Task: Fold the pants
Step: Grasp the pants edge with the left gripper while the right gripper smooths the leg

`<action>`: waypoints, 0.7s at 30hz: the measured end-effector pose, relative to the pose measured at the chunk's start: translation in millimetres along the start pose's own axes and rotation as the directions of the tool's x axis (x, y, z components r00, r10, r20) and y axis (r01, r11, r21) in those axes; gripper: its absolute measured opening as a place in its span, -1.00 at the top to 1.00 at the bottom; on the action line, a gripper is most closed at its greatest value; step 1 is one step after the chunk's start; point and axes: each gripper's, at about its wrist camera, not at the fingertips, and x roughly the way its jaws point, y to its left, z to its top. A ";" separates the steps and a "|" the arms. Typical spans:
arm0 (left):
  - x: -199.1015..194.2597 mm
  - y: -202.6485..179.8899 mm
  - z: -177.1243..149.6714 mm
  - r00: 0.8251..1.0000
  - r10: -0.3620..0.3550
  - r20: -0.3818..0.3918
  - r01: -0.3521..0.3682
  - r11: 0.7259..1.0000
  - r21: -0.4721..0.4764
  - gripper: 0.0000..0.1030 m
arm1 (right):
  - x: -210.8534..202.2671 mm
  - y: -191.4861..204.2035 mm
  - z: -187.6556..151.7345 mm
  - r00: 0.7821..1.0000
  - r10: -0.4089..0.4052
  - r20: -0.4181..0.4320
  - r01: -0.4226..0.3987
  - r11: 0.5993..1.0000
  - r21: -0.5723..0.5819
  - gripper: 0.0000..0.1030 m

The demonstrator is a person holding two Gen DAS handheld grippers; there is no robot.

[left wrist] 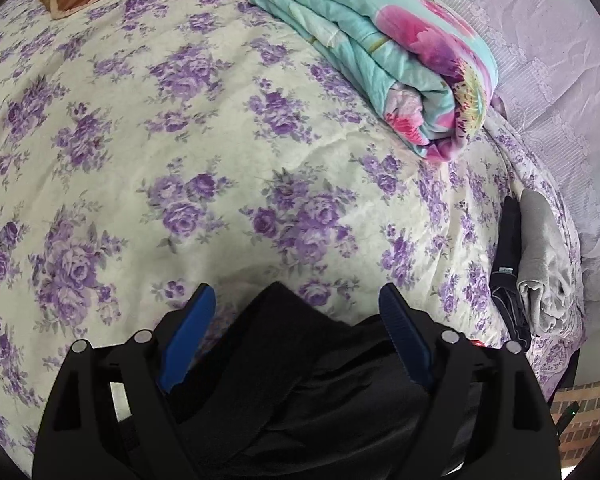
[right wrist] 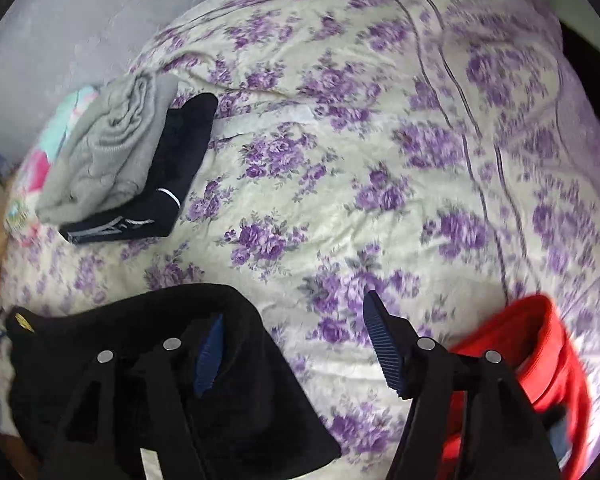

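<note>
left claw (left wrist: 296, 300): spread wide, black pants (left wrist: 300, 368) bunched between its fingers but pads not pinching | right claw (right wrist: 296, 320): released, pants (right wrist: 148, 332) draped over its left finger | bed (right wrist: 340, 160): gray and dark folded clothes (right wrist: 132, 168) up-left of right claw, red garment (right wrist: 540, 352) just right

The black pants (left wrist: 300, 360) between the left gripper's (left wrist: 296, 344) fingers are matt, soft cloth. Its blue pads (left wrist: 404, 344) look like ribbed rubber on matt black plastic arms with dull metal pins. Ahead lies a cotton-like floral bedsheet (left wrist: 220, 128), lightly creased, and beyond it a smooth printed quilt (left wrist: 380, 48). Right of the right gripper (right wrist: 296, 344), red cloth (right wrist: 540, 352), blurred, seems smooth. The grey garment (right wrist: 100, 160) looks like ribbed knit.
</note>
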 end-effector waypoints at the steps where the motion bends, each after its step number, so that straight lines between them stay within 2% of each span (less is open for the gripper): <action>1: 0.6 5.5 -1.0 1.000 0.003 -0.007 -0.003 1.000 -0.013 -0.58 | -0.2 -14.2 -2.0 0.997 0.073 -0.016 -0.071 0.993 0.089 -0.26; 3: 1.8 14.6 -4.2 1.000 -0.002 -0.016 0.002 0.999 -0.038 -0.58 | -4.1 -25.0 -7.7 0.984 0.175 -0.012 -0.169 0.965 0.200 -0.27; 5: -0.1 18.6 -7.1 1.000 -0.017 -0.014 0.016 0.998 -0.055 -0.58 | -9.0 -27.7 -8.3 0.960 0.280 0.025 -0.276 0.922 0.270 -0.27; 6: -1.3 18.9 -8.4 1.000 -0.020 -0.010 0.019 0.998 -0.057 -0.58 | -13.4 -25.6 -8.4 0.941 0.335 0.053 -0.335 0.893 0.300 -0.30; 7: -2.1 18.9 -9.7 1.000 -0.022 -0.008 0.021 0.998 -0.058 -0.58 | -16.2 -23.9 -7.5 0.916 0.392 0.079 -0.395 0.856 0.334 -0.30; 8: -2.1 18.5 -10.8 1.000 -0.025 -0.010 0.025 0.998 -0.058 -0.58 | -15.3 -23.6 -7.3 0.883 0.459 0.096 -0.458 0.801 0.386 -0.34; 9: -1.7 17.8 -11.5 1.000 -0.027 -0.012 0.026 0.998 -0.059 -0.58 | -10.1 -24.2 -5.2 0.859 0.504 0.085 -0.485 0.751 0.447 -0.41; 10: -1.3 17.3 -12.0 1.000 -0.027 -0.014 0.026 0.998 -0.060 -0.58 | -4.0 -27.5 -2.4 0.864 0.500 0.061 -0.459 0.731 0.505 -0.41; 11: -1.2 16.6 -12.9 0.999 -0.029 -0.015 0.028 0.998 -0.061 -0.58 | -0.7 -32.5 1.4 0.904 0.427 0.028 -0.371 0.750 0.548 -0.41; 12: -1.5 15.6 -13.0 0.999 -0.030 -0.015 0.029 0.998 -0.063 -0.58 | 3.0 -34.7 7.9 0.932 0.362 -0.011 -0.295 0.777 0.556 -0.42; 13: -2.3 14.6 -13.6 0.999 -0.032 -0.015 0.031 0.997 -0.063 -0.58 | 6.8 -31.0 18.5 0.950 0.307 -0.049 -0.237 0.817 0.525 -0.42; 14: -3.5 13.3 -14.7 0.999 -0.035 -0.016 0.034 0.997 -0.062 -0.58 | 3.6 -20.1 28.8 0.973 0.224 -0.059 -0.176 0.880 0.441 -0.42; 15: -4.8 11.8 -15.6 0.999 -0.036 -0.016 0.035 0.998 -0.059 -0.58 | -4.0 0.7 40.3 0.995 0.094 -0.044 -0.077 0.955 0.287 -0.42; 16: -5.9 10.3 -16.5 0.999 -0.036 -0.015 0.035 0.998 -0.054 -0.58 | -11.7 33.3 50.7 0.998 -0.058 0.009 0.057 0.996 0.069 -0.42; 17: -6.5 9.3 -17.1 0.999 -0.034 -0.015 0.034 0.998 -0.051 -0.58 | -14.6 65.3 54.5 0.979 -0.189 0.082 0.199 0.969 -0.143 -0.45; 18: -6.6 8.2 -18.0 0.999 -0.031 -0.016 0.030 0.998 -0.047 -0.58 | -12.8 96.6 55.9 0.936 -0.309 0.170 0.349 0.878 -0.328 -0.51; 19: -6.3 7.6 -18.8 0.999 -0.029 -0.016 0.029 0.998 -0.047 -0.58 | -11.0 118.7 57.7 0.904 -0.360 0.232 0.427 0.796 -0.428 -0.51; 20: -5.8 7.2 -19.8 0.999 -0.029 -0.017 0.028 0.998 -0.050 -0.58 | -14.0 127.7 66.5 0.915 -0.330 0.233 0.401 0.807 -0.434 -0.52; 21: -5.2 6.9 -21.3 0.999 -0.030 -0.018 0.029 0.998 -0.054 -0.58 | -18.2 126.2 78.7 0.949 -0.248 0.192 0.306 0.870 -0.387 -0.55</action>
